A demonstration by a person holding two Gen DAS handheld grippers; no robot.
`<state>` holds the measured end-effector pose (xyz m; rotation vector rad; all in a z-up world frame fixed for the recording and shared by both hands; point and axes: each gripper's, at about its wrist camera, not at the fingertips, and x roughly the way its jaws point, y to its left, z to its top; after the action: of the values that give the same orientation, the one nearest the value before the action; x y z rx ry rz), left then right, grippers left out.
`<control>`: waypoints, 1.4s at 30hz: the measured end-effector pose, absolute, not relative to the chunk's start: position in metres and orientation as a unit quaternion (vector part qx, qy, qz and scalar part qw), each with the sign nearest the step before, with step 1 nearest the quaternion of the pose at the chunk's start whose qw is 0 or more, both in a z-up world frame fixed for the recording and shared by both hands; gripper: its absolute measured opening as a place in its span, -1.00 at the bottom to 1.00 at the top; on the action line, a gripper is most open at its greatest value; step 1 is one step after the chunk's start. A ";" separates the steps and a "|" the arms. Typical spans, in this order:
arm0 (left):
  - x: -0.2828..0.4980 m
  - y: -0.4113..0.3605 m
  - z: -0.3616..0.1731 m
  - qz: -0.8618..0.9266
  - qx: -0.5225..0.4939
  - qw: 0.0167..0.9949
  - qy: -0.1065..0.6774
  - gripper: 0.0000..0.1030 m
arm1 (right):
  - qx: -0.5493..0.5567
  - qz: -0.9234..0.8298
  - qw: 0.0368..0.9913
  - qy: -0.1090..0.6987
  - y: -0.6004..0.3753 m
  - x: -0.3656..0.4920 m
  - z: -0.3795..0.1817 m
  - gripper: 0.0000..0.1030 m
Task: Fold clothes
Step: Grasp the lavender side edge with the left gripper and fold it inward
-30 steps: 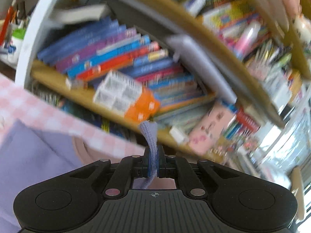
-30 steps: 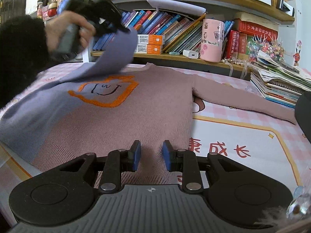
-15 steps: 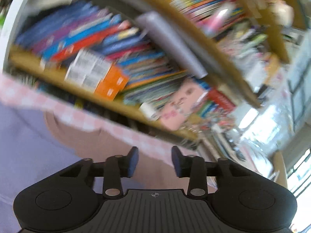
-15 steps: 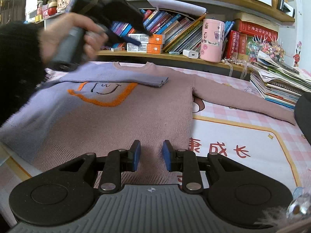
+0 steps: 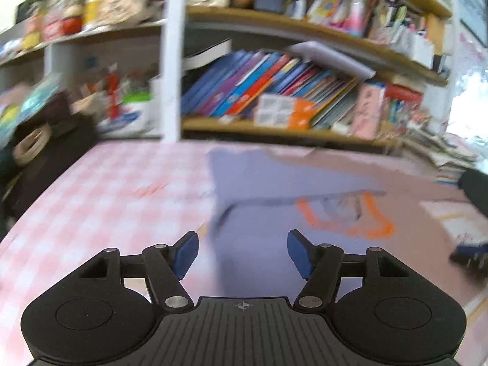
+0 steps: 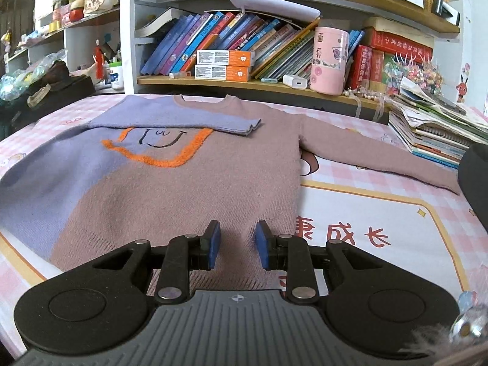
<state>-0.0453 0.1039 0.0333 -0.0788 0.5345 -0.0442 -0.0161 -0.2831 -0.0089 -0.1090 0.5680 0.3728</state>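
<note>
A mauve and lilac sweater (image 6: pixel 189 183) with an orange outlined face lies flat on the pink checked table (image 6: pixel 366 213). Its lilac left sleeve (image 6: pixel 183 120) is folded across the chest. Its mauve right sleeve (image 6: pixel 381 155) stretches out to the right. My right gripper (image 6: pixel 235 244) is open and empty, low over the sweater's hem. My left gripper (image 5: pixel 242 251) is wide open and empty above the sweater's lilac side (image 5: pixel 259 244); the folded sleeve (image 5: pixel 274 177) lies ahead of it. The left wrist view is blurred.
A bookshelf (image 6: pixel 244 82) with leaning books, boxes and a pink cup (image 6: pixel 329 61) runs along the table's far edge. A stack of books and papers (image 6: pixel 436 134) sits at the right. Dark bags (image 6: pixel 45 91) lie at the far left.
My left gripper let go of the lilac sleeve, which now lies folded across the chest. It opened wide, swung back to the left and left the right wrist view. The right gripper stayed still.
</note>
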 end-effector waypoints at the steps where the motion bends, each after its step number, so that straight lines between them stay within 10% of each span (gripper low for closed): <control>1: -0.052 0.110 0.029 -0.017 -0.045 0.962 0.270 0.22 | -0.049 0.182 0.941 0.279 -0.284 -0.016 -0.008 -0.43; 14: -0.047 0.127 -0.002 -0.077 -0.127 0.940 0.307 -0.22 | 0.011 0.128 0.943 0.306 -0.308 -0.019 0.000 -0.24; 19: -0.045 0.133 -0.007 -0.081 -0.151 0.935 0.310 -0.90 | 0.018 0.133 0.940 0.312 -0.306 -0.021 -0.006 -0.44; 42: -0.044 0.186 -0.007 -0.025 -0.188 0.935 0.300 -0.91 | -0.023 0.213 0.927 0.306 -0.241 -0.006 -0.007 -0.70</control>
<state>-0.0441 0.1860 -0.0067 -0.3850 0.6138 -0.0516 -0.0056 -0.2407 -0.0071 -0.0478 0.6280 0.4376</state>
